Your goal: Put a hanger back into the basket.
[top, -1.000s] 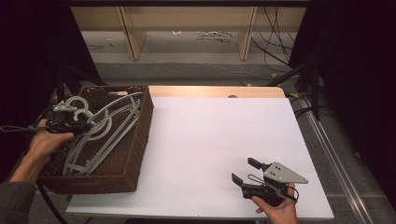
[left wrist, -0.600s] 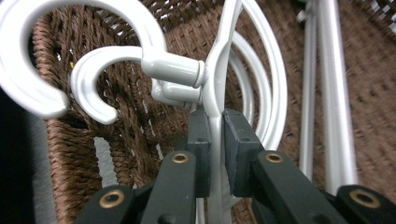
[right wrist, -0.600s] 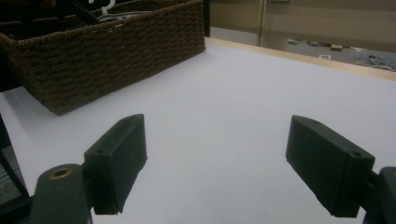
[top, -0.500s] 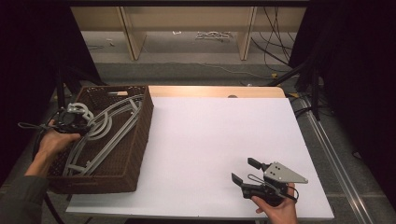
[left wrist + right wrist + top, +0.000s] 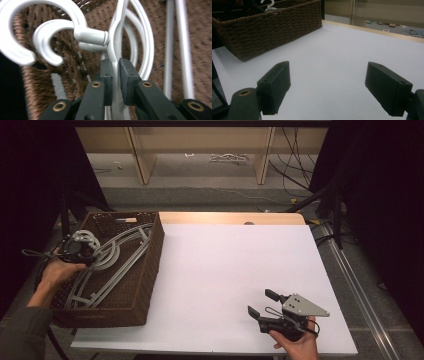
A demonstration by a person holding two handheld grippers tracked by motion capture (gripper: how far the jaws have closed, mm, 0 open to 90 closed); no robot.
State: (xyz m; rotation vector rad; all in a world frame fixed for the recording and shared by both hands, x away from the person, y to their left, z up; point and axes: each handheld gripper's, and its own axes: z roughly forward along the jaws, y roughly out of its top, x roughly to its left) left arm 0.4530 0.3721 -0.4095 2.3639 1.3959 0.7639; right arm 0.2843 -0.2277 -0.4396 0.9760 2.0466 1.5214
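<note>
The white hanger (image 5: 117, 37) is gripped by the left claw (image 5: 115, 75), whose pads are closed on the thin frame just below the hook neck, at the centre of the left claw view. In the high view the left claw (image 5: 75, 249) is seen at the left edge of the frame, over the near-left part of the wicker basket (image 5: 145, 285), with the grey-white hangers (image 5: 117, 260) lying stacked inside it. The right claw (image 5: 267, 312) is held at the lower right of the high view, low over the white counter (image 5: 225, 265), its jaws standing wide with nothing between them, as is confirmed in the right claw view.

The step in hand is judged to be the extraction of one hanger from the stack.

1. The grip is to be kept firm. The frame is narrow and smooth, so slipping or rotation between the pads is to be expected if pressure is eased.
2. The hanger is to be raised straight up first. A second hook (image 5: 47, 37) is nested just beside the held one at the upper left of the left claw view, and the arms of the neighbouring hangers overlap; a sideways pull is likely to drag them along.
3. The lift is to be made slowly until the lower bar is seen free of the basket wall.
4. Only then is the hanger to be carried rightwards over the rim toward the open counter.
5. The right claw is to be kept open and ready, so that a swinging lower end can be steadied or a snagged neighbour held down.
</note>
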